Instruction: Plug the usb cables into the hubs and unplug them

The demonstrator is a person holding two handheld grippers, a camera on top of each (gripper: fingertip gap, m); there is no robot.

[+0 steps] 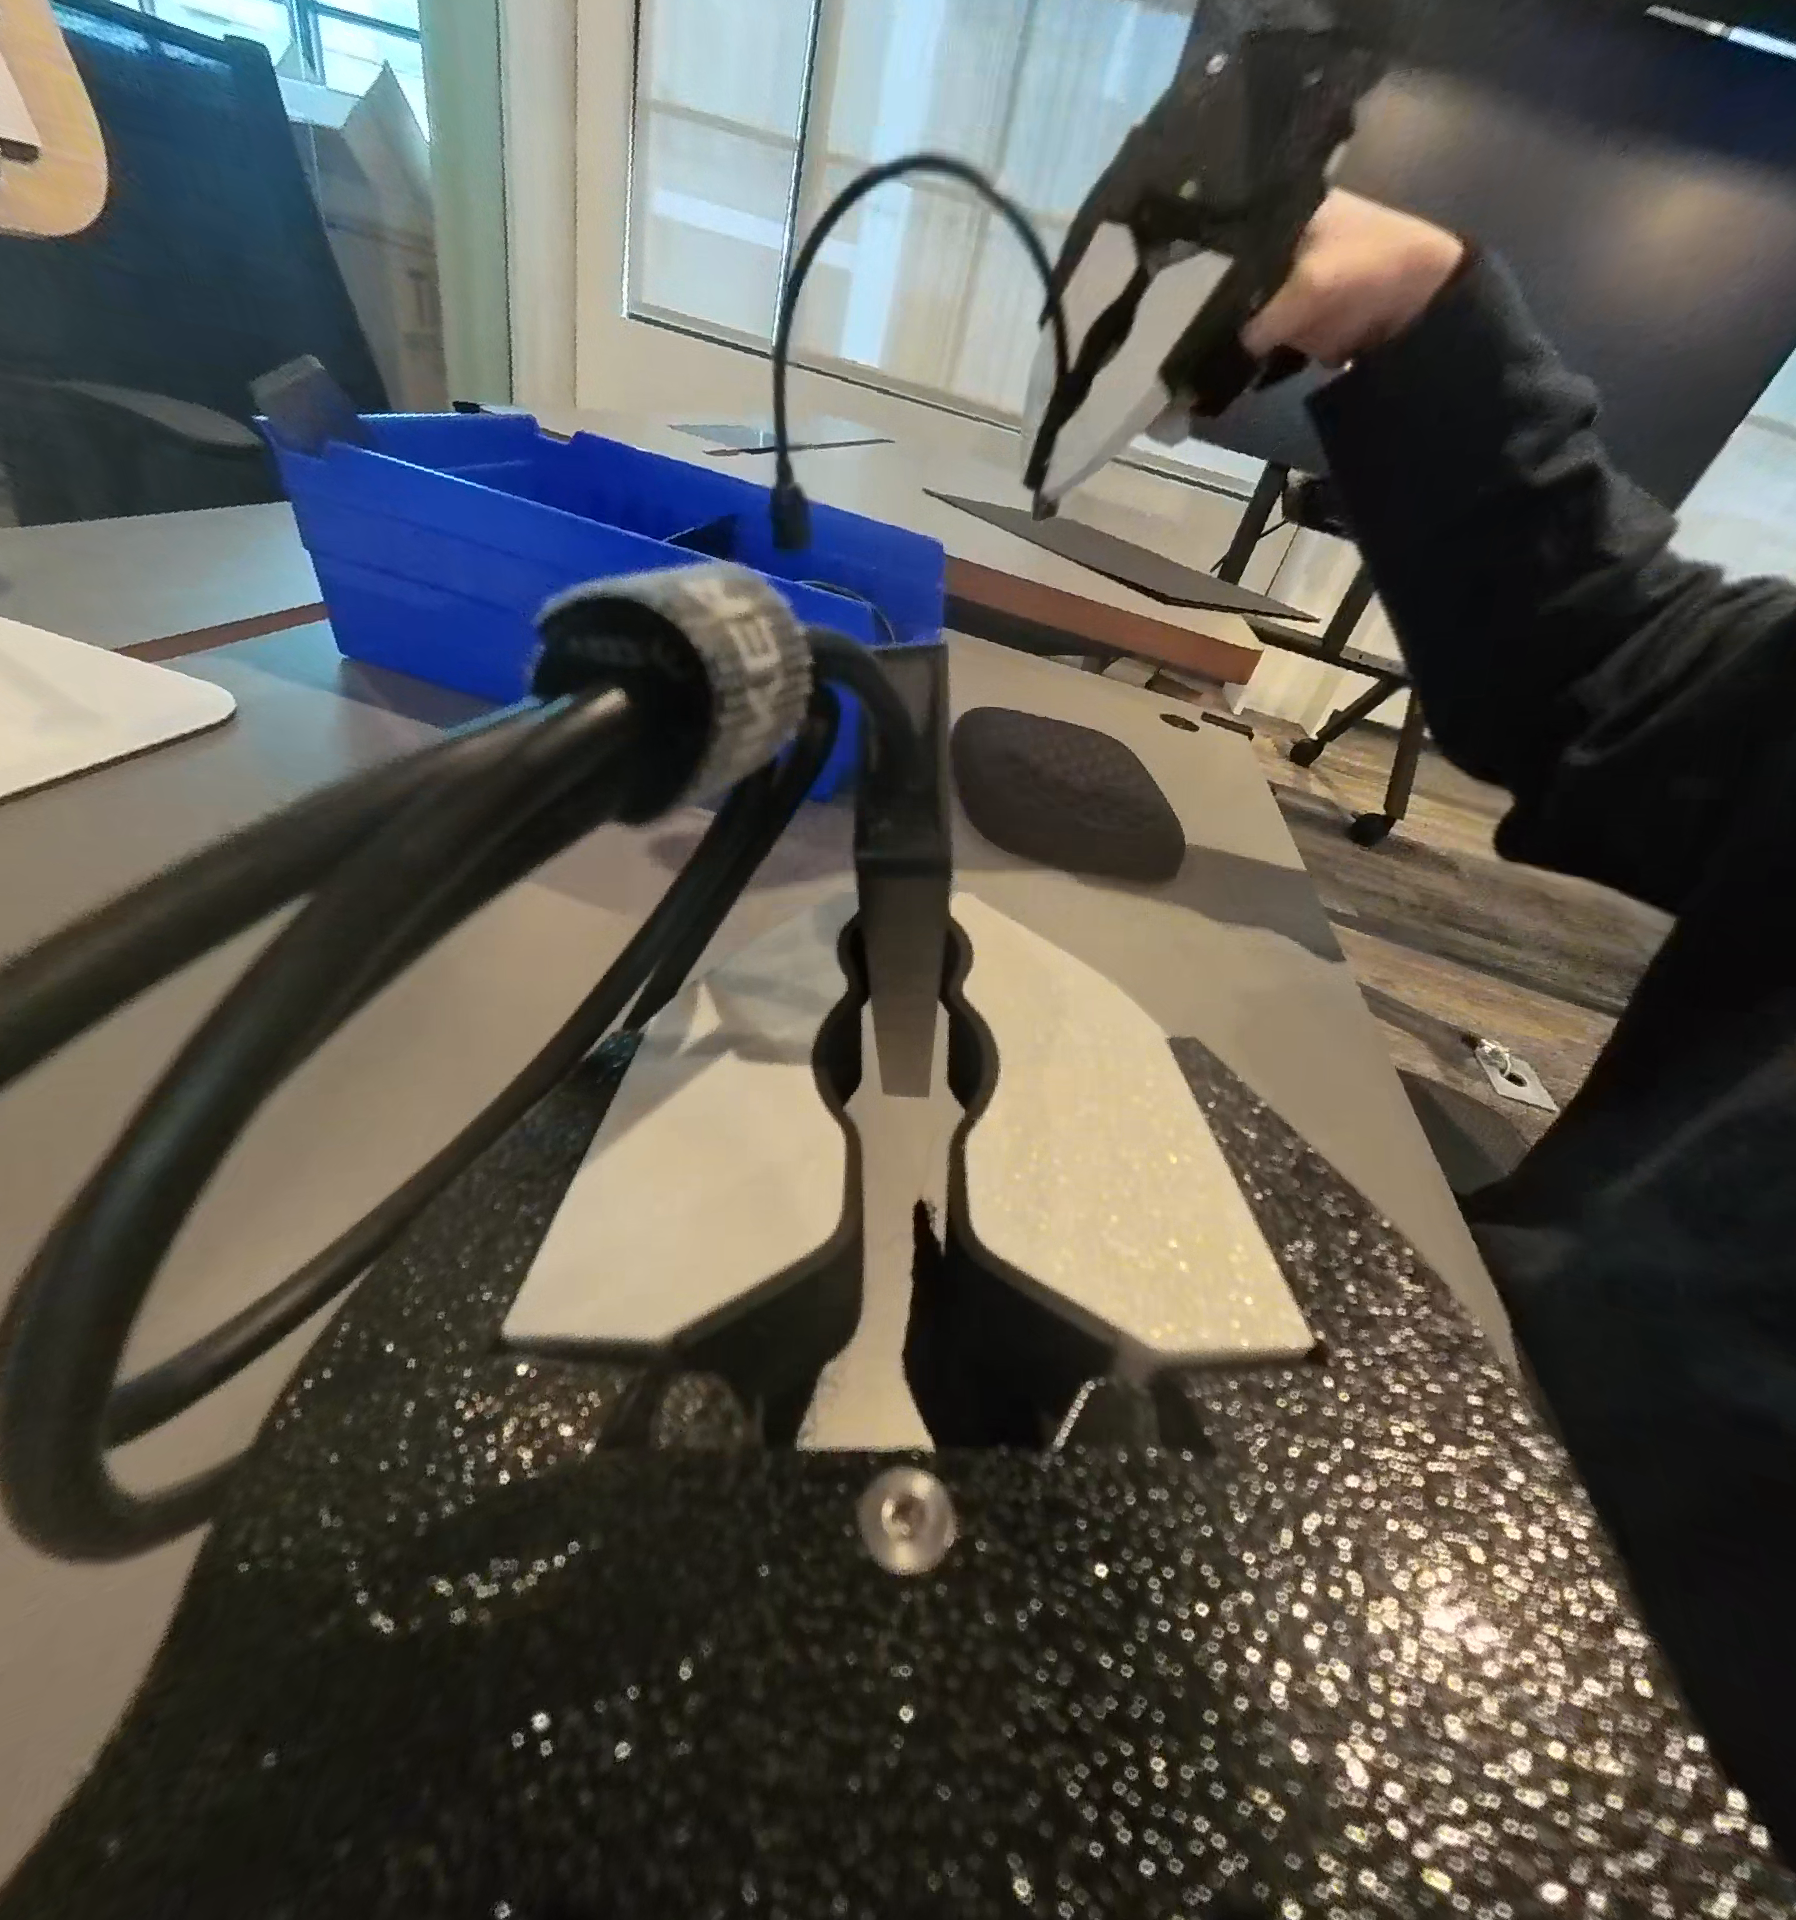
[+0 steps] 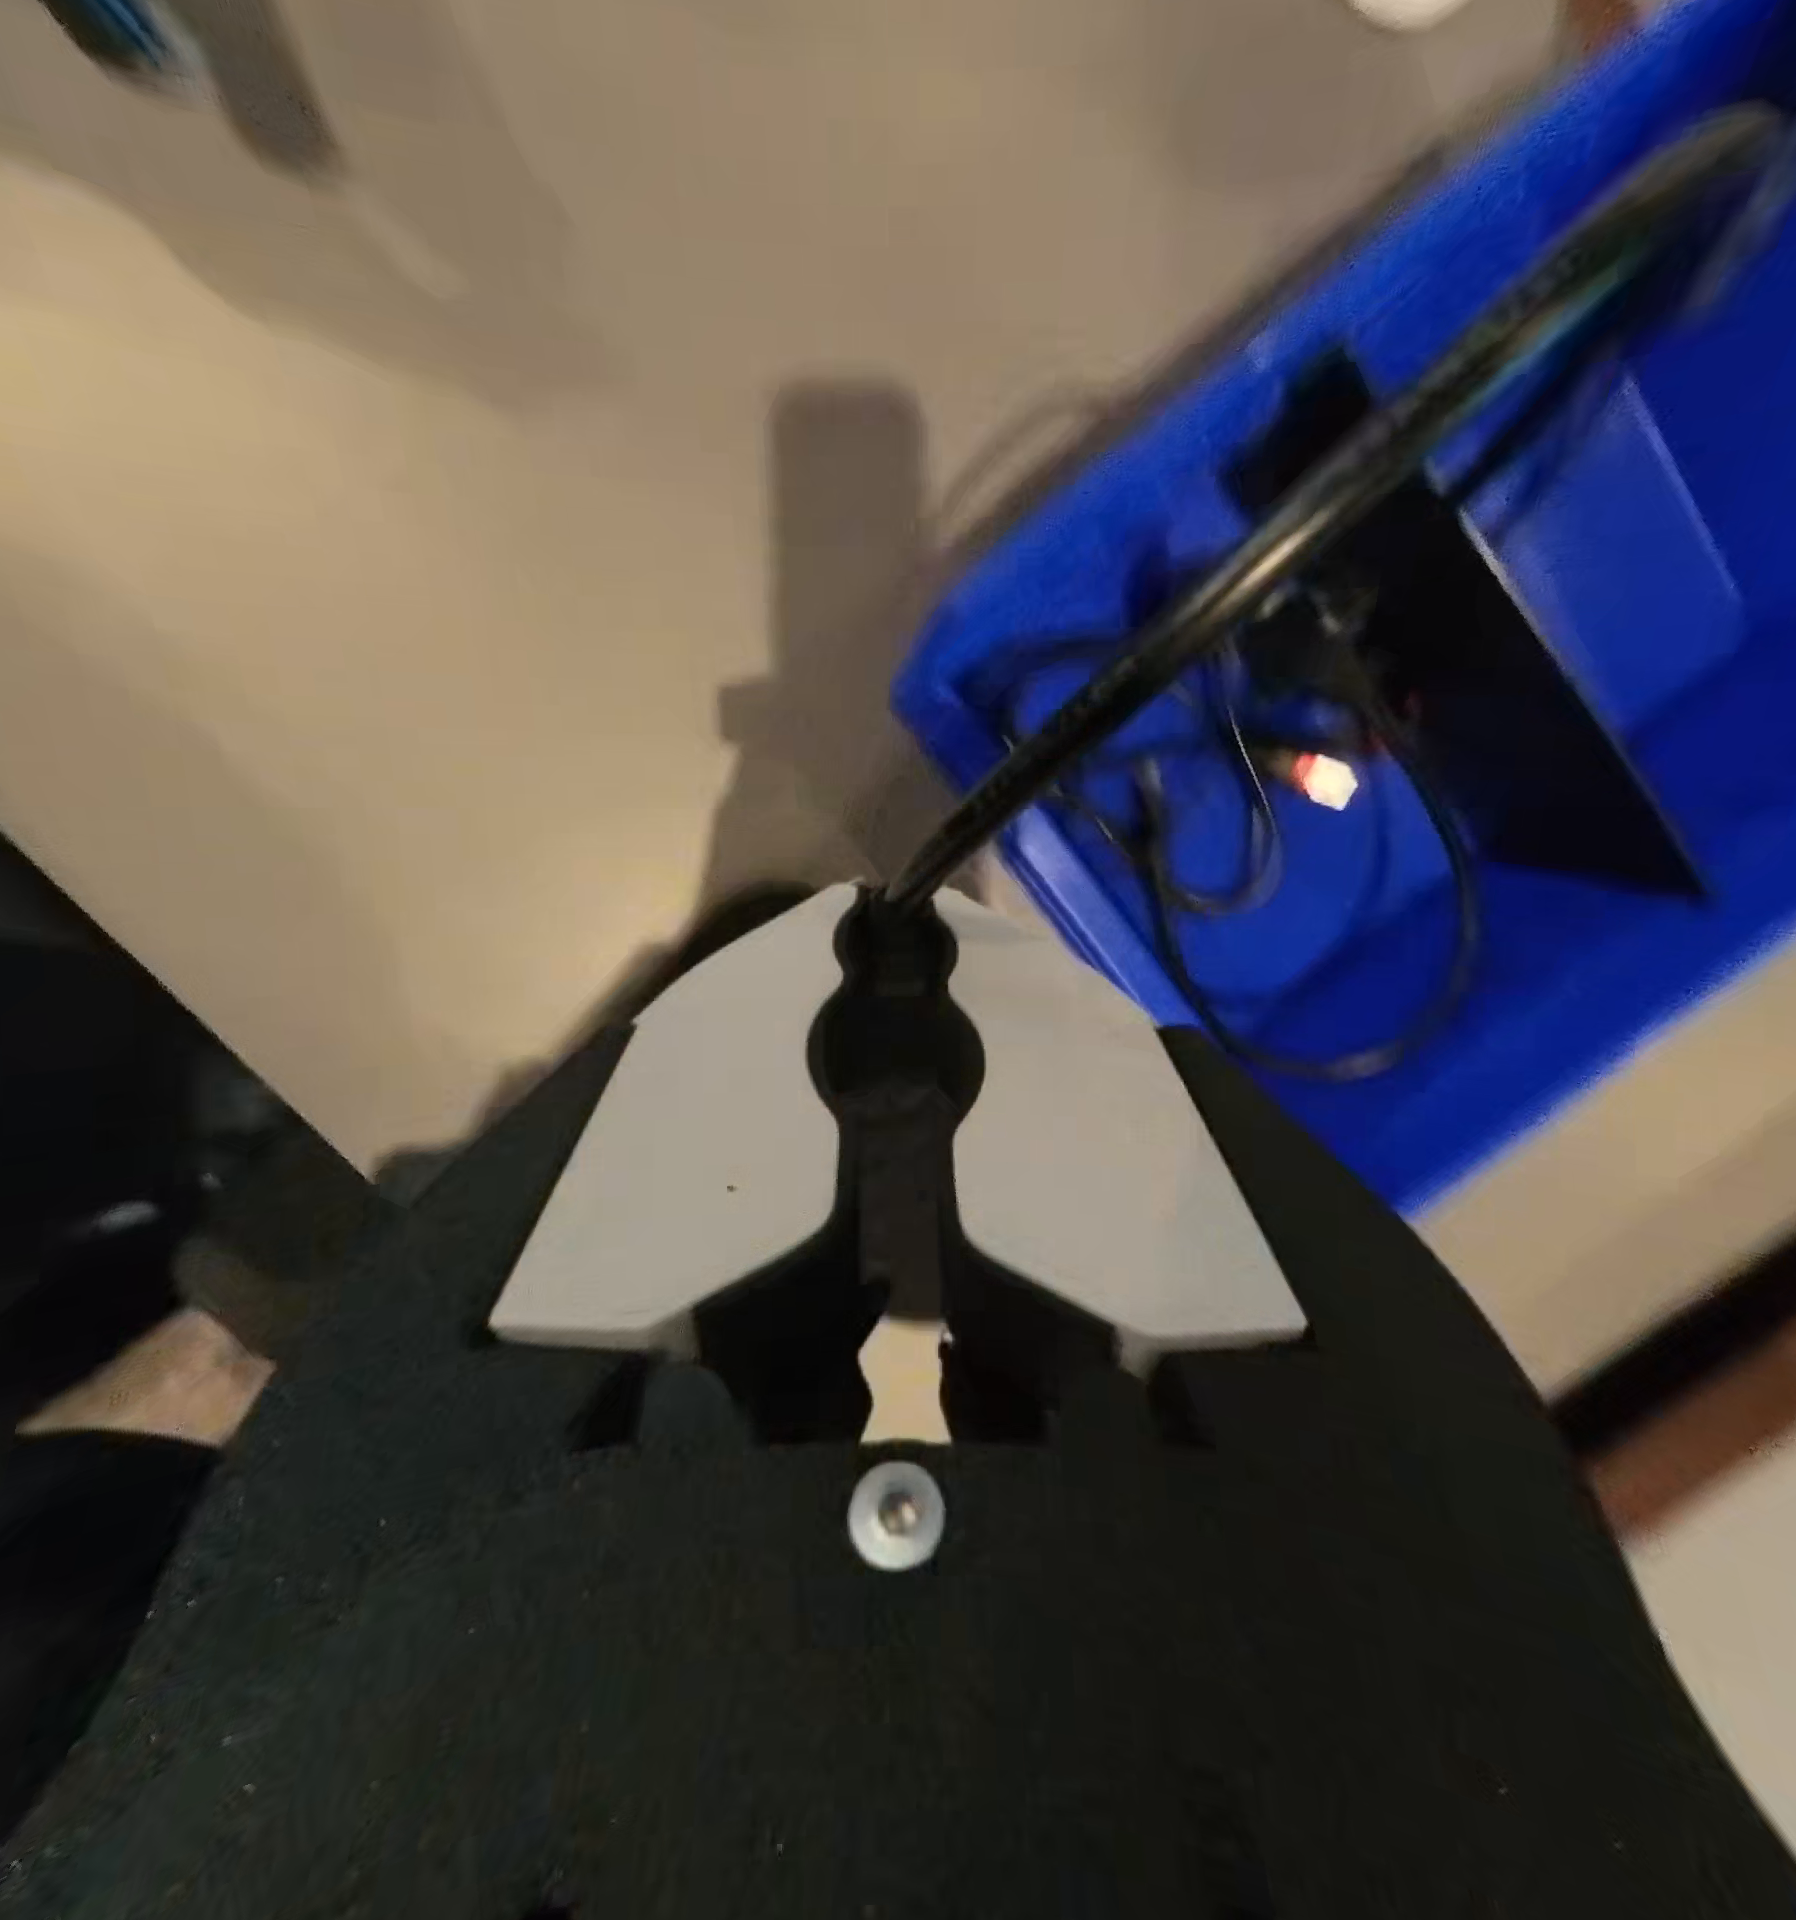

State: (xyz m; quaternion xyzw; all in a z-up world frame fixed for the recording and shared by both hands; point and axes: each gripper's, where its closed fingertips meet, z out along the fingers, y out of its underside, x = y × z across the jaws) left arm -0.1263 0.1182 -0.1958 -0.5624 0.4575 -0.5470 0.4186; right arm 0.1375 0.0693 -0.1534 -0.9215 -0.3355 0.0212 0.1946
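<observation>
My left gripper (image 1: 899, 914) is shut on a thin dark hub (image 1: 904, 748), held edge-on above the grey table (image 1: 1133, 935). The hub's thick black cable (image 1: 281, 935) loops to the left, bundled by a grey strap (image 1: 707, 665). My right gripper (image 1: 1050, 483) is raised at the upper right, shut on a thin black USB cable (image 1: 873, 197). That cable arcs over and its plug (image 1: 790, 514) hangs above the blue bin (image 1: 520, 561). In the right wrist view, my right gripper (image 2: 894, 920) clamps the cable (image 2: 1237, 582), which runs out over the bin (image 2: 1600, 1039).
Loose thin cables and a red-lit part (image 2: 1325, 779) lie in the bin. A black mesh oval (image 1: 1065, 795) sits on the table past the hub. A white pad (image 1: 42, 707) is at the left. A person's dark sleeve (image 1: 1600, 727) fills the right side. The table edge runs along the right.
</observation>
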